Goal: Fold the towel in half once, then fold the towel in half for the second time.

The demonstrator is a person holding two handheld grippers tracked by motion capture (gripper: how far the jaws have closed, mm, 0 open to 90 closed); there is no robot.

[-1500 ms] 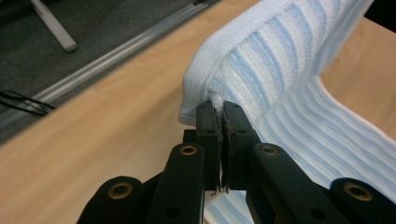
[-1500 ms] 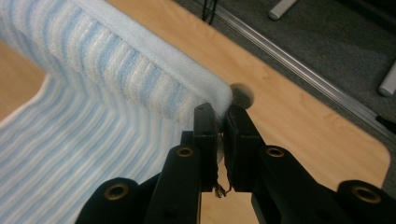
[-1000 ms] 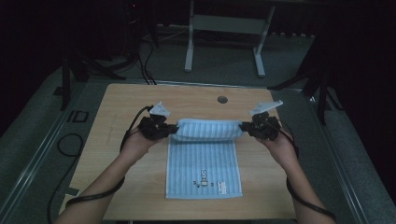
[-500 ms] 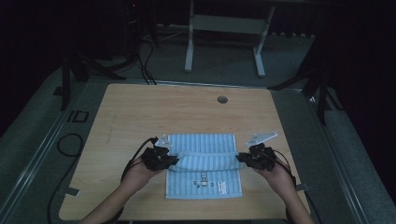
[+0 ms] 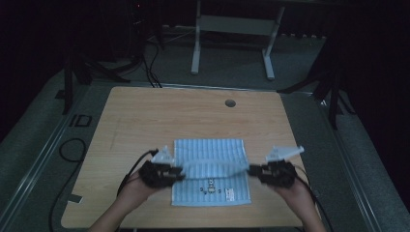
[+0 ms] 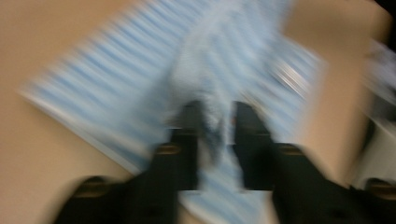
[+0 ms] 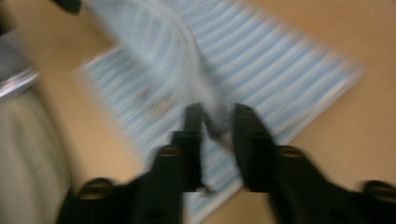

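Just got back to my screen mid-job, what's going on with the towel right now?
A person is folding a blue striped towel on the wooden table. The left gripper and the right gripper each have their jaws shut on a towel corner, holding that edge lifted and stretched between them above the rest of the towel, which lies flat on the table. Both gripper views are blurred, but cloth shows pinched between each pair of jaws. The fold is not yet laid down.

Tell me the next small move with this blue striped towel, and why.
Probably lower both grippers toward the near edge and let go: the left gripper and right gripper each pinch the far edge of the blue striped cloth towel, lifted mid-fold above the wooden table.
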